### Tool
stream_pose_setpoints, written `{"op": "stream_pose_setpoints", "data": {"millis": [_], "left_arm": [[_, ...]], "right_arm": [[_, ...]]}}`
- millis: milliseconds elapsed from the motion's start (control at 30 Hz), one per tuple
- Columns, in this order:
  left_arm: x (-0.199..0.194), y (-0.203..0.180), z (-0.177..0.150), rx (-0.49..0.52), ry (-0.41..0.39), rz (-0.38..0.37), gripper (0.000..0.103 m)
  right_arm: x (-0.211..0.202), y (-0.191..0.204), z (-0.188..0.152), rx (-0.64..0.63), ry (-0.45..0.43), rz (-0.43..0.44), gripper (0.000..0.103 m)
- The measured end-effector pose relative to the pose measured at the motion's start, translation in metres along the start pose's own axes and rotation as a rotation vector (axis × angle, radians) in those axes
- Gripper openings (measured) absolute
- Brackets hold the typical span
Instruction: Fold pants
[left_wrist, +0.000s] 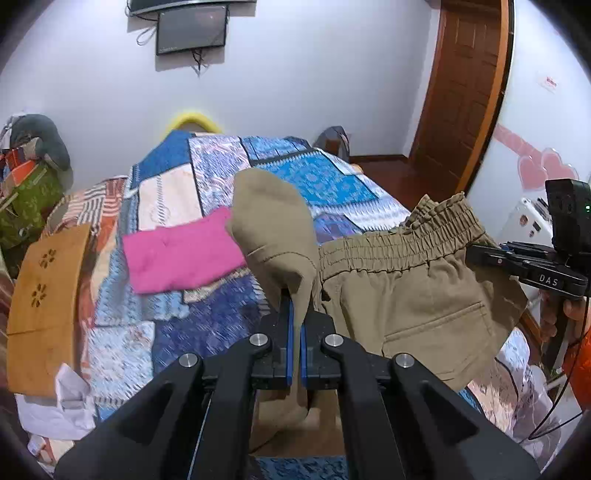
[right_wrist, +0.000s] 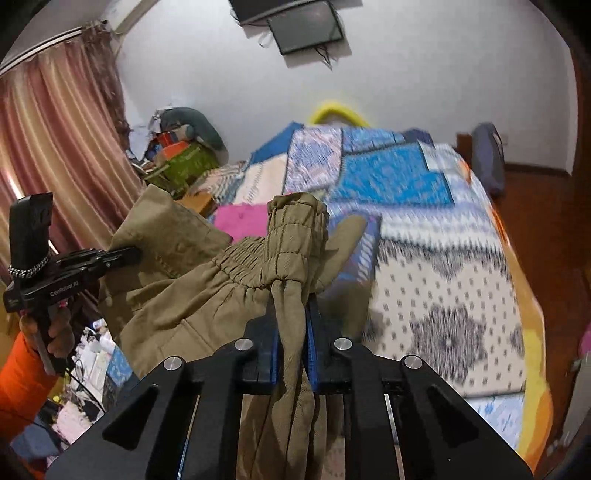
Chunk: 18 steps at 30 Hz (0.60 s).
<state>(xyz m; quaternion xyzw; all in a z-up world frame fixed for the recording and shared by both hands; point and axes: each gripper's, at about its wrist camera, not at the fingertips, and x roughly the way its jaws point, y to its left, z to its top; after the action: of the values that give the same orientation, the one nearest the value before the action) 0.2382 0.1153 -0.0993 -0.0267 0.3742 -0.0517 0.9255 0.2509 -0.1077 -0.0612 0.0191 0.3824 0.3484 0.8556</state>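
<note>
Khaki pants (left_wrist: 406, 295) with an elastic waistband hang in the air above the bed, stretched between my two grippers. My left gripper (left_wrist: 295, 314) is shut on one corner of the pants' top edge. It also shows in the right wrist view (right_wrist: 125, 256), at the left, biting the cloth. My right gripper (right_wrist: 291, 321) is shut on the bunched waistband of the pants (right_wrist: 207, 291). It shows in the left wrist view (left_wrist: 480, 254) at the right. The lower legs hang out of sight below.
A bed with a blue patchwork cover (left_wrist: 229, 177) lies ahead. A folded pink cloth (left_wrist: 184, 254) rests on it. An orange wooden board (left_wrist: 44, 306) stands at the left. A wooden door (left_wrist: 465, 92) is at the right. Curtains (right_wrist: 55, 129) and clutter are at the left.
</note>
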Motion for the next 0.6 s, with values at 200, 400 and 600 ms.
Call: {"op": "stream_pose_setpoints", "data": {"millis": [200,400,600], "left_arm": [[0.002,0.031,0.027,-0.031,-0.037,0.050,0.002],[0.020,0.064,0.054,-0.033,-0.055,0.116,0.002],[0.043,0.103,0.081,-0.059,-0.070,0.167,0.002]], "right_arm": [[0.020,0.015,0.037,-0.066,-0.031,0.012,0.010],[0.061,0.026,0.074,-0.111,-0.041,0.023,0.010],[0.103,0.036,0.110,-0.148,-0.049,0.026,0.010]]}}
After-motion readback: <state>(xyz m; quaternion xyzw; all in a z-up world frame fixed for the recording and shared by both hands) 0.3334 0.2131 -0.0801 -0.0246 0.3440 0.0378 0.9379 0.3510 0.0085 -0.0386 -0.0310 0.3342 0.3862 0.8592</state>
